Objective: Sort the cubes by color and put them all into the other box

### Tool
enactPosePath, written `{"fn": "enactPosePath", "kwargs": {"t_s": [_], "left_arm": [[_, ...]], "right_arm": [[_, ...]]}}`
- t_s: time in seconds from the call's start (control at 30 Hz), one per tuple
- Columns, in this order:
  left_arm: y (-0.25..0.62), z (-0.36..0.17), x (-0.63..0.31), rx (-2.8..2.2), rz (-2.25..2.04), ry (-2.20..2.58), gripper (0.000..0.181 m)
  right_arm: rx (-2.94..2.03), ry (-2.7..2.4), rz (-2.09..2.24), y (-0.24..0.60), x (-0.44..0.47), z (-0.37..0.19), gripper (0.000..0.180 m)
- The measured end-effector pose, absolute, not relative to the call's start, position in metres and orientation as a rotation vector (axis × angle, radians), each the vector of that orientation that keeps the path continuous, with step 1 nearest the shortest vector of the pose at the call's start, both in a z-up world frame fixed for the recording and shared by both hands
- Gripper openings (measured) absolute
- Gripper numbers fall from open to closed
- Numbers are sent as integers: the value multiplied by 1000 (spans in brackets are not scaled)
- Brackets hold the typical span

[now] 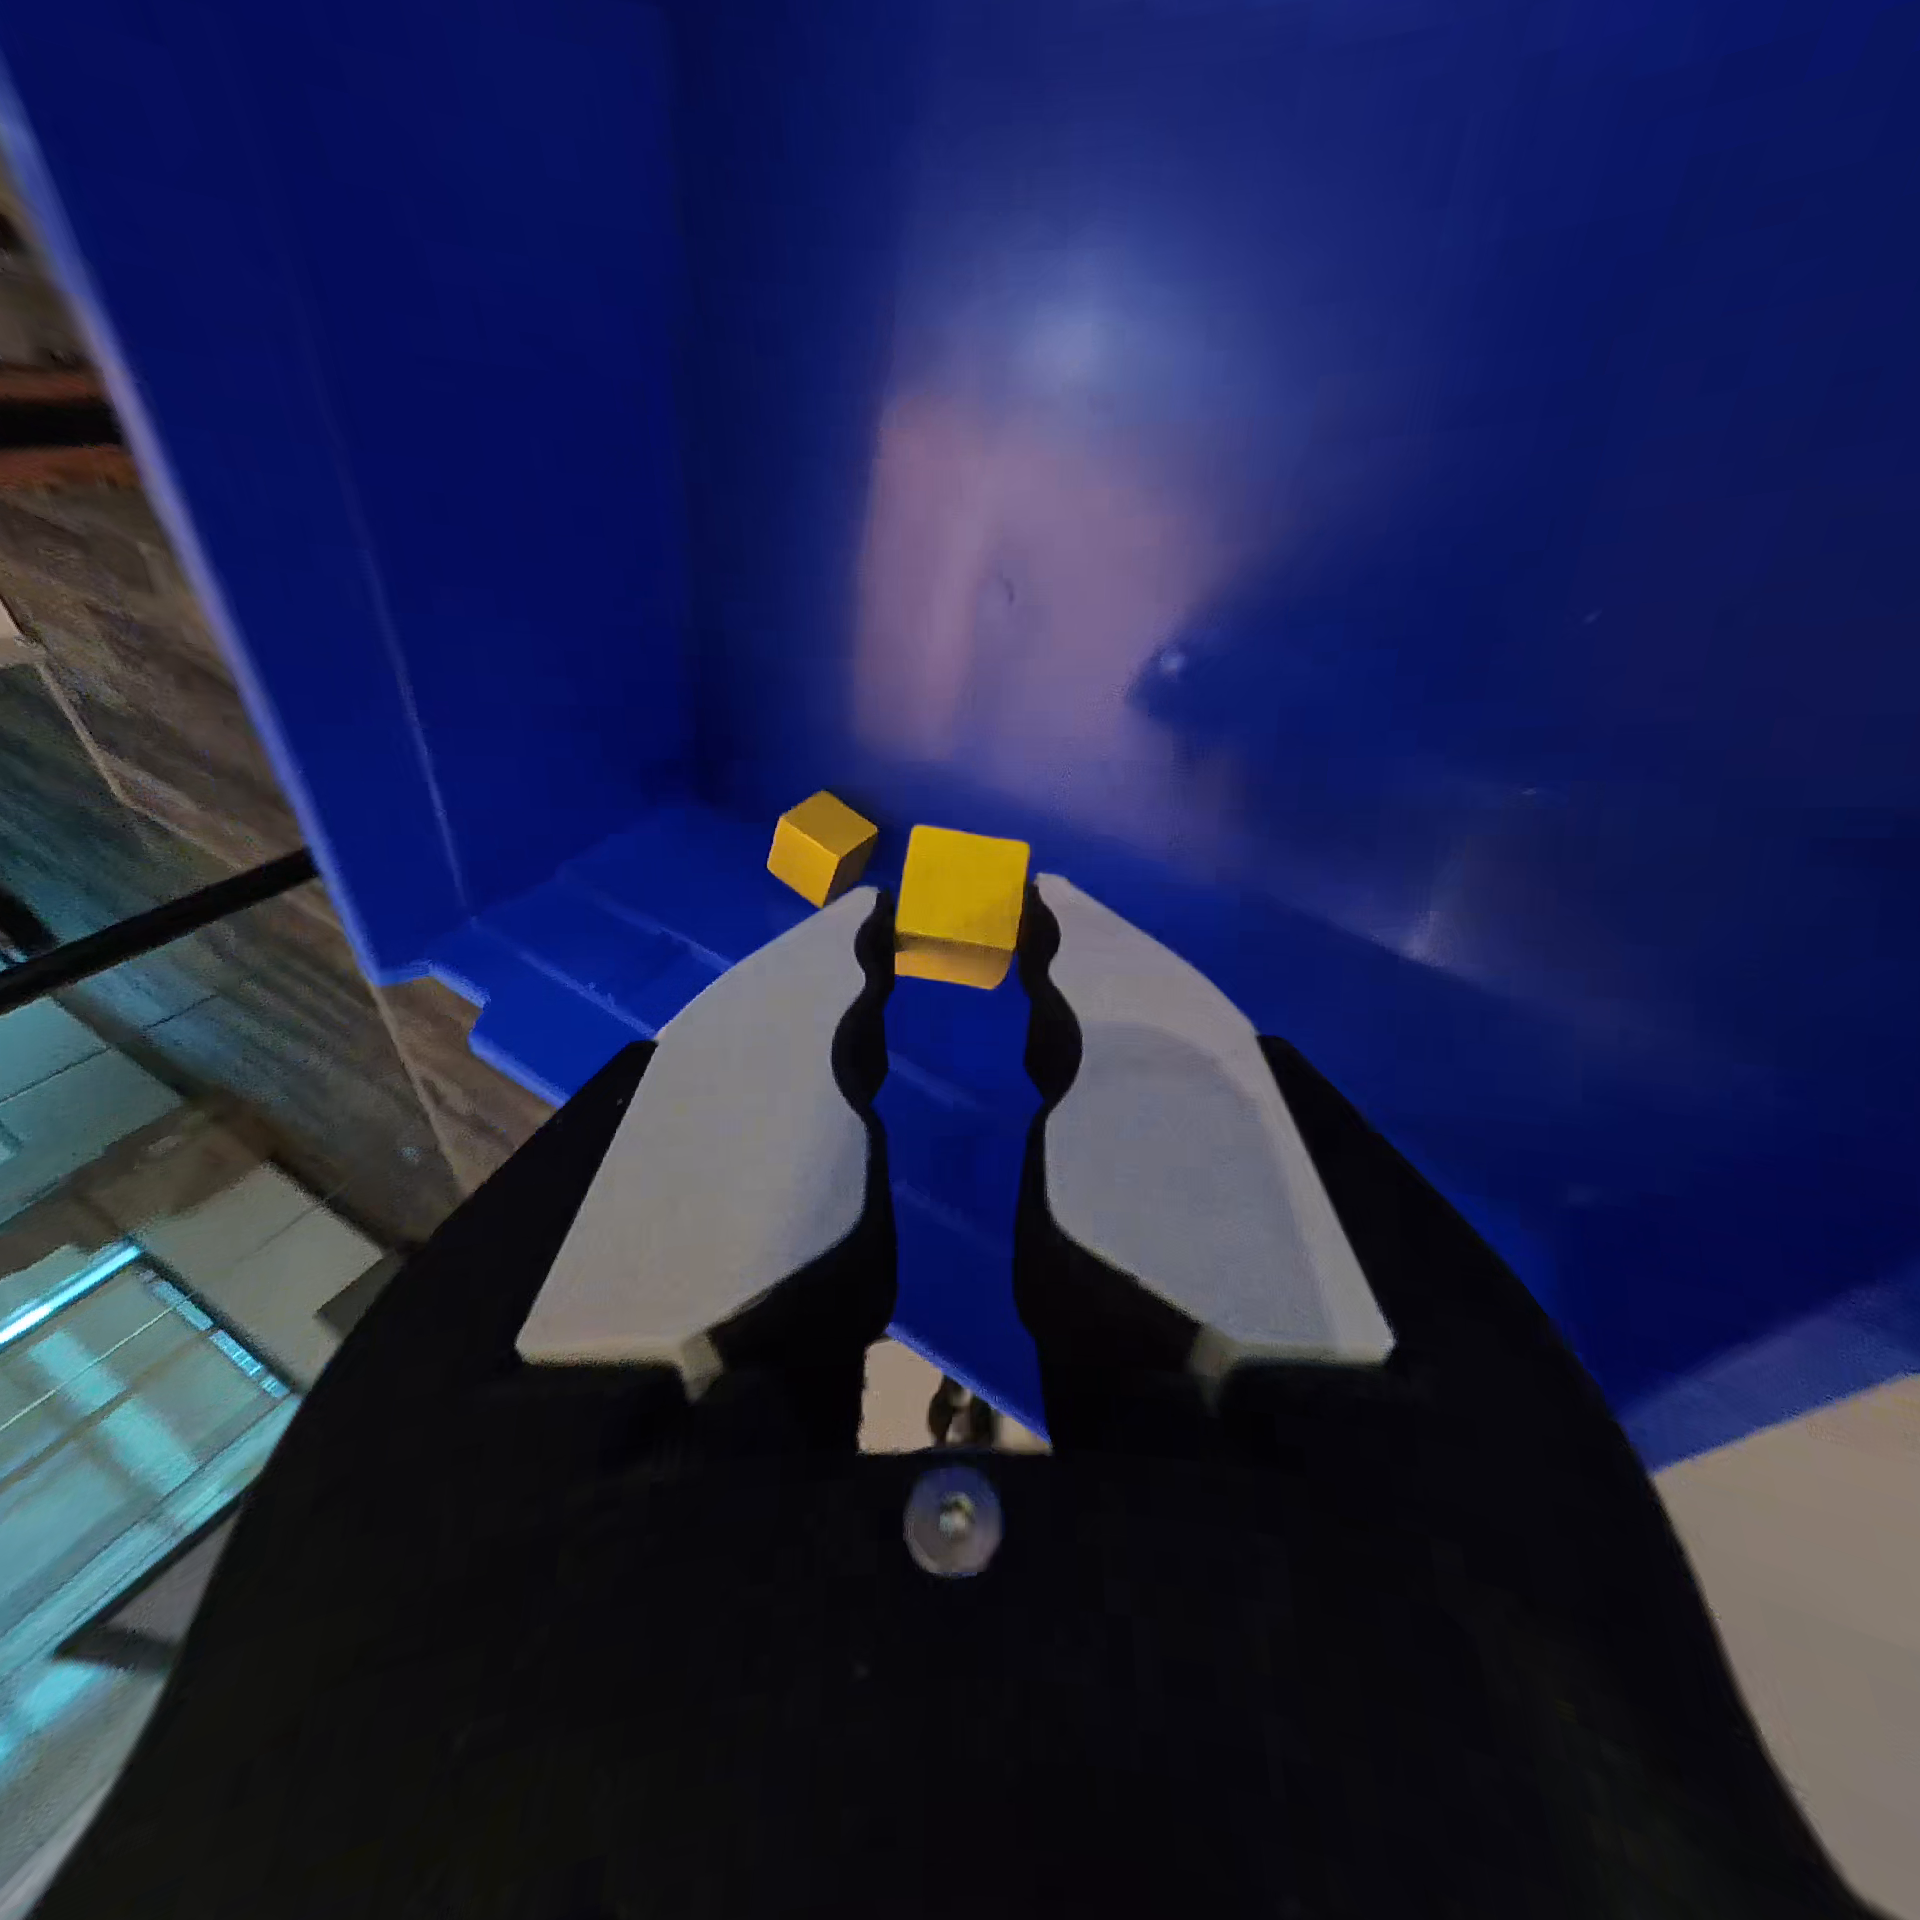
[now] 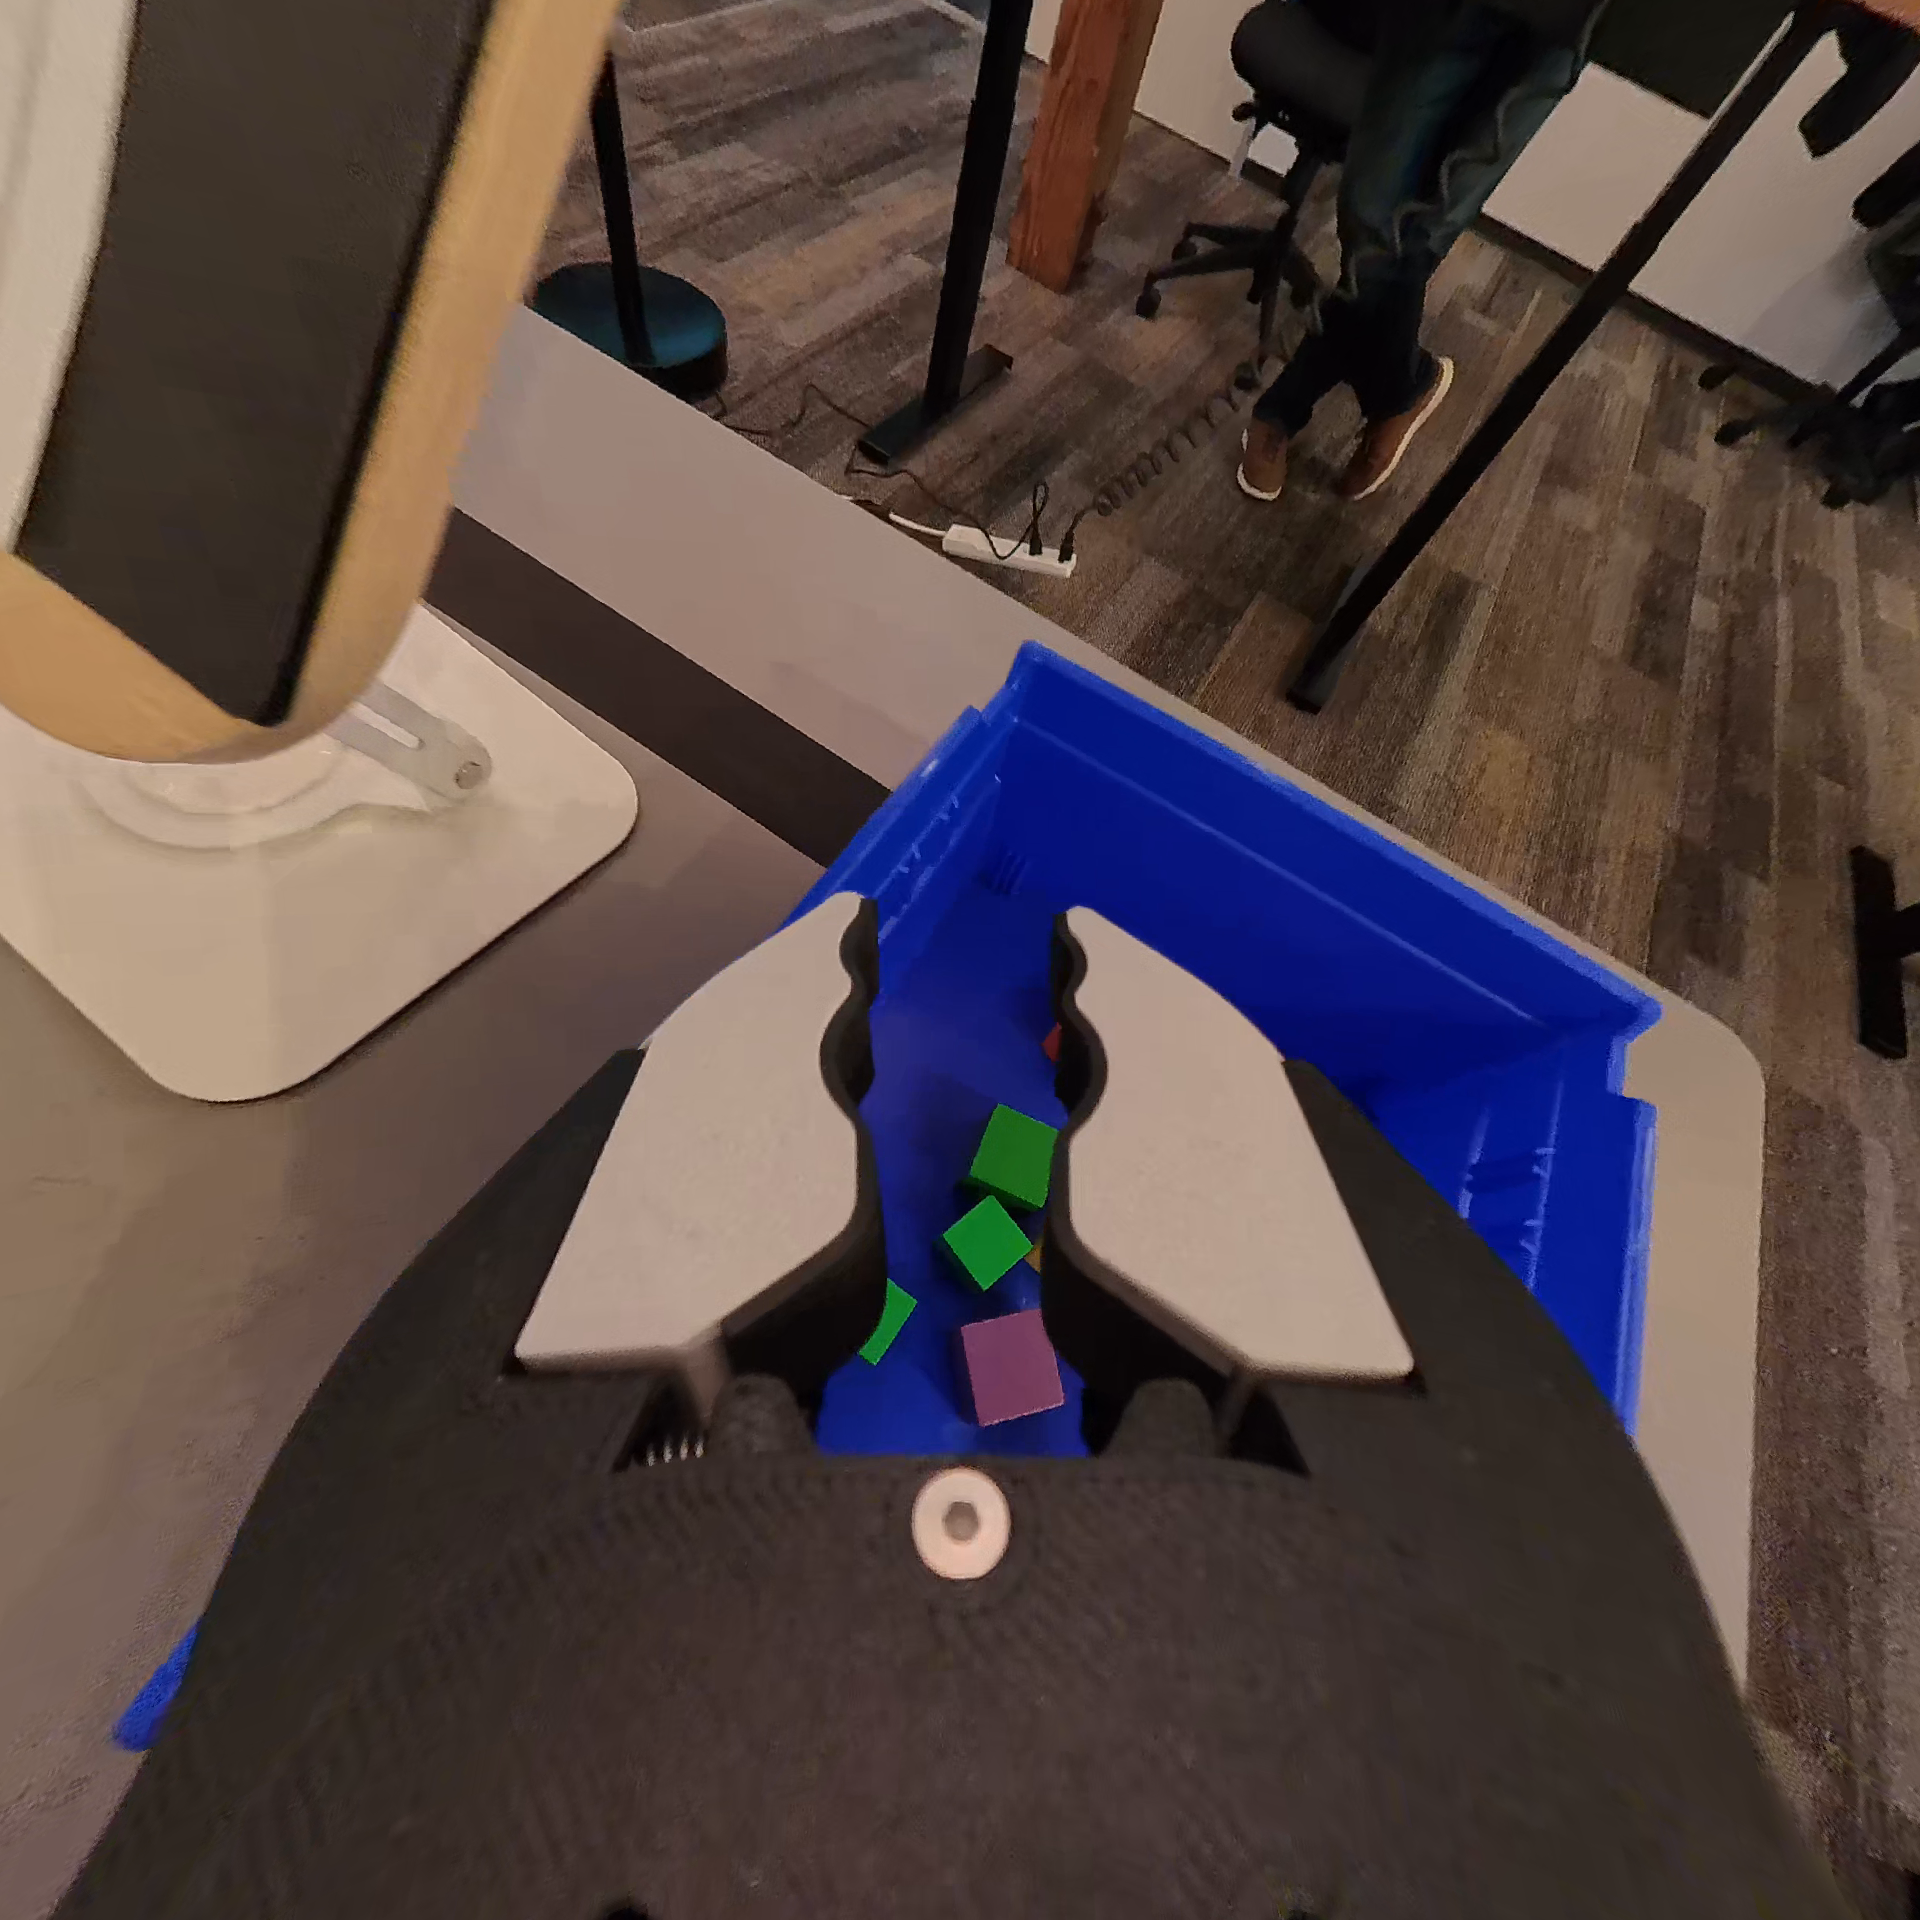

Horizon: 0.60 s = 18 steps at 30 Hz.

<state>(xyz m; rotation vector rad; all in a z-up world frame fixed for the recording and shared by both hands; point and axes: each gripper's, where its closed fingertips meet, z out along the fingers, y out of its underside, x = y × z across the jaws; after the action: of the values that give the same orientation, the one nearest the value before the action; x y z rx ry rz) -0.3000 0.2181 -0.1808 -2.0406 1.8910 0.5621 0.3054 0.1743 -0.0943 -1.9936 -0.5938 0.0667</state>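
A: What has the left gripper (image 1: 958, 891) got?

B: A yellow cube (image 1: 958, 902), pinched at the very tips of its fingers (image 1: 831, 935), jaws drawn in to the cube's width. It sits over the floor of a blue box (image 1: 1351, 520), close to the corner where two walls meet.

A: Anything else in that box?

B: A second yellow cube (image 1: 821, 847), lying tilted on the floor just left of the held one and nearer the corner. Whether the two touch, I cannot tell.

A: And the right gripper (image 2: 961, 925)?

B: Parted, with nothing between its fingertips. It hangs above the other blue box (image 2: 1299, 914), which stands at the edge of a grey table (image 2: 260, 1247).

A: What lies in that box?

B: Seen through the gap between the fingers: two green cubes (image 2: 1013, 1155) (image 2: 985, 1242), a third green cube (image 2: 886, 1322) partly hidden behind the left finger, and a purple cube (image 2: 1010, 1366) nearest the gripper's body. A sliver of red shows farther in, too little to name.

A: Near the box?

B: A white stand (image 2: 312, 935) with a tan-edged panel, on the table to the box's left
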Motion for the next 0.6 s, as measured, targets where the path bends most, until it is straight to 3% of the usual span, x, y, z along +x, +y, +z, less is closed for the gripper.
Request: {"fn": "enactPosePath", "kwargs": {"t_s": [0.2,0.4,0.6], "left_arm": [[185,-143,-267,-1922,242,1674,23],[165,-144,-259,-1907,106,1637,23],[123,-102,-213,-1772,-403,1500,22]], "right_arm": [[-1898,-639,72,157,287,-59,32],[-1799,-718,65,135,256,-26,32],[-1510,-972,32,91,196,16,40]]}}
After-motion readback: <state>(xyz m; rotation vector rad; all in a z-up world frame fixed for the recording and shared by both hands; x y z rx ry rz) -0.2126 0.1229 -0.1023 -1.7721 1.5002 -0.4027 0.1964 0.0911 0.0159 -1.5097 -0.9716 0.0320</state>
